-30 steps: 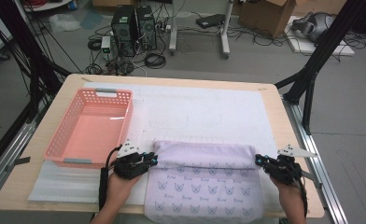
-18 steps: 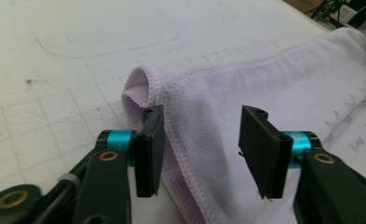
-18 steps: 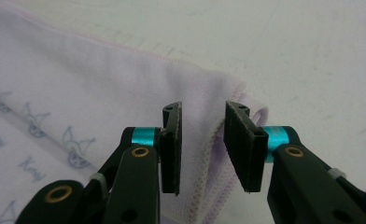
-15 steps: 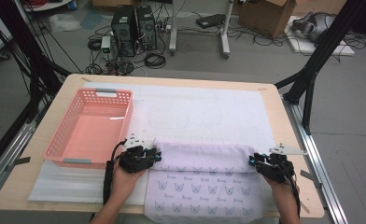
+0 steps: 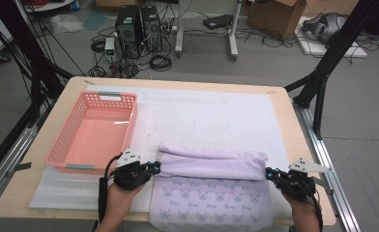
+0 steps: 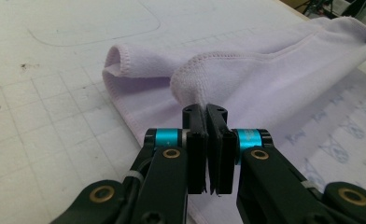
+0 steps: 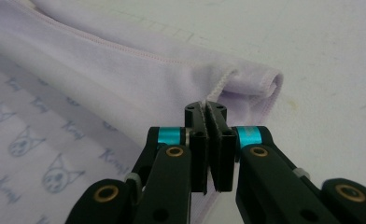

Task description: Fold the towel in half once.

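The room is taking the top of the high view: a grey floor (image 5: 274,63) is carrying two black computer towers (image 5: 138,24), many loose cables (image 5: 158,60), a cardboard box (image 5: 279,17) and white stand legs (image 5: 231,34). Black frame bars (image 5: 323,77) are standing at both sides of the table.

The wooden table (image 5: 57,121) is lying under a white mat (image 5: 211,116), which is covering most of its top and is showing a faint grid in the gripper views. On the left part of the mat a pink basket (image 5: 64,150) is sitting.

The towel (image 5: 211,193), pale purple with small printed faces, is lying at the near edge of the mat, between the two hands. Its far part is folded back over itself into a plain lilac band (image 5: 211,166).

The left gripper (image 5: 153,167) is holding the left end of this band; its jaws have just been closing and are now pressing together on the hem (image 6: 190,91). The right gripper (image 5: 270,173) is doing the same at the right end, its jaws having just been closing, now clamped on the stitched edge (image 7: 218,86).
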Demonstrator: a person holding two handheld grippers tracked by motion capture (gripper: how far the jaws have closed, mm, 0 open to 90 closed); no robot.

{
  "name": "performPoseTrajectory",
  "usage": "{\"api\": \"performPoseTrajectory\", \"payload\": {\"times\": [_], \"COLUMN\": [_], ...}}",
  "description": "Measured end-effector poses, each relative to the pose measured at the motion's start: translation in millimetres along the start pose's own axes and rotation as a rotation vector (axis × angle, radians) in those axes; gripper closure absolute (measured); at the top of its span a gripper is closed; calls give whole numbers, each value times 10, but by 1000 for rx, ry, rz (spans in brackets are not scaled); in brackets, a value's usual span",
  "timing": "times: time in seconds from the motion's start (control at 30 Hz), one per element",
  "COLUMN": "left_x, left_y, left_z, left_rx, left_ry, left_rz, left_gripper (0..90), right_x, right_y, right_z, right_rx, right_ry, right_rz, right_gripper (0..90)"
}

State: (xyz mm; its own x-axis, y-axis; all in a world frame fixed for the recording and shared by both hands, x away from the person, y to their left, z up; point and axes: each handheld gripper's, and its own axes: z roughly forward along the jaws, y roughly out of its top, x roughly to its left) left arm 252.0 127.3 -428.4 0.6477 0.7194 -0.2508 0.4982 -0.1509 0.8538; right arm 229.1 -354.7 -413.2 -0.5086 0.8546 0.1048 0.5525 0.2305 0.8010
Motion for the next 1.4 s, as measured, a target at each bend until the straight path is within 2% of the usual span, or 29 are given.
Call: {"api": "performPoseTrajectory", "payload": {"times": [0.1,0.17,0.2,0.23,0.27,0.37,0.43,0.5,0.57,0.67,0.73,0.8,0.83,0.9,0.93,0.97,1.0,1.03,1.07,1.1,1.13,1.17,1.23,1.3,1.4], "left_x": [-34,-55,-52,-38,-20,14,46,83,123,164,191,219,231,259,285,304,329,367,406,411,409,410,397,403,425], "left_y": [-71,-151,-185,-201,-197,-105,-32,31,80,124,131,151,172,229,241,240,234,237,253,264,280,286,280,271,275], "left_z": [-45,-30,-14,-3,8,11,20,79,181,360,460,534,567,634,672,693,726,754,764,764,760,758,760,753,729], "left_rx": [23,50,63,73,68,17,-18,-28,-6,57,84,108,111,111,83,69,66,86,87,64,61,61,78,90,77], "left_ry": [-16,-19,-19,-12,-12,-6,-12,-10,-28,-51,-41,-20,-6,20,35,47,73,95,90,109,127,118,115,112,150], "left_rz": [12,25,34,32,21,31,53,61,53,46,36,42,49,51,48,44,37,1,-37,-41,-35,-35,-25,-10,-16], "left_gripper": [862,858,848,799,717,574,534,518,533,587,611,612,610,589,568,564,557,540,545,535,505,501,491,477,407], "right_x": [54,81,73,75,89,84,69,56,38,21,11,3,-4,-47,-70,-105,-131,-166,-201,-239,-282,-313,-353,-381,-431], "right_y": [-45,-89,-117,-145,-168,-124,-41,46,126,213,249,284,296,336,354,375,383,391,397,398,399,400,397,385,336], "right_z": [-93,-114,-102,-86,-78,-110,-141,-108,14,297,504,704,762,873,905,942,961,978,994,1003,997,974,897,805,674], "right_rx": [20,63,89,116,114,53,-5,-25,-2,63,118,171,176,169,156,142,135,124,111,106,94,78,44,19,12], "right_ry": [15,11,26,33,16,-17,-32,-36,-17,45,71,71,70,54,39,-14,-42,-76,-126,-165,-187,-211,-206,-207,-192], "right_rz": [-5,-8,-7,-9,-29,-33,-50,-75,-100,-123,-132,-150,-152,-149,-131,-134,-129,-112,-105,-99,-79,-56,-18,-15,40], "right_gripper": [876,876,869,856,792,704,704,747,790,832,837,833,820,800,774,724,703,692,668,642,652,658,653,638,575]}}
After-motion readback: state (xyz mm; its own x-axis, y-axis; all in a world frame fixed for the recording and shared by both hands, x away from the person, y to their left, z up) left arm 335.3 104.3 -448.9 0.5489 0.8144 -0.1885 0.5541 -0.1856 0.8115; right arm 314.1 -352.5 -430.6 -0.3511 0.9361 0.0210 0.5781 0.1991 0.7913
